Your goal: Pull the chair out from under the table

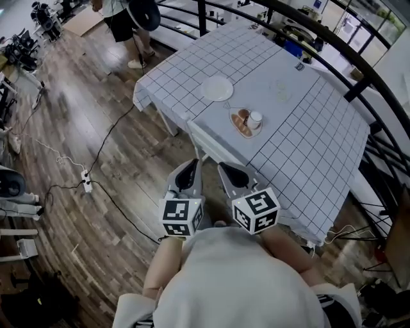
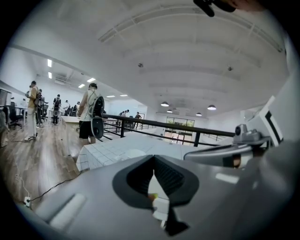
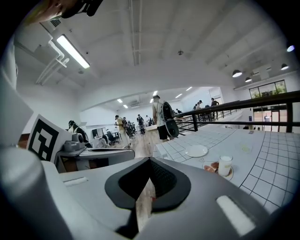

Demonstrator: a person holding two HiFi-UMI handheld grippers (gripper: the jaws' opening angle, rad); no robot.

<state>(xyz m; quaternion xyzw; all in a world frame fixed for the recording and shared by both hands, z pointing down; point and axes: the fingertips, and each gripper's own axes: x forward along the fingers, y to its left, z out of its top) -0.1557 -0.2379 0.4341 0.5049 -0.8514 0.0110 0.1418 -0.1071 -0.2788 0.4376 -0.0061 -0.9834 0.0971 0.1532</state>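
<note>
Pushed in at the near long edge of the surface [image 1: 320, 109]: a white chair [image 1: 206, 142], seat out of sight beneath the hanging grid-pattern cloth [image 1: 307, 198], only the top of the backrest and a little of the frame showing. Long axis of that backrest parallel with the surface's edge, running in the head view from upper left to lower right. Front of the chair turned toward the surface, back turned toward the person holding the tools. Just short of the backrest, left tongs [image 1: 191, 166] and right tongs [image 1: 225, 168], side by side, both aimed at the chair and tipped slightly downward. Contact with the backrest not clear from any view. Both tongs fully closed, pads together, nothing gripped. On the surface beyond the chair: a round white plate [image 1: 218, 88], and nearer, a small dish [image 1: 242, 125] carrying a brown pastry, with a white cup [image 1: 255, 118] at its right rim. Black railing [image 1: 356, 90] close along the far side of the surface. Wooden floor [image 1: 77, 128] on the chair's side, with a white power strip [image 1: 86, 184] lying well to the left of the tongs. At the surface's far corner, a standing person [image 1: 125, 19] in dark shorts.
</note>
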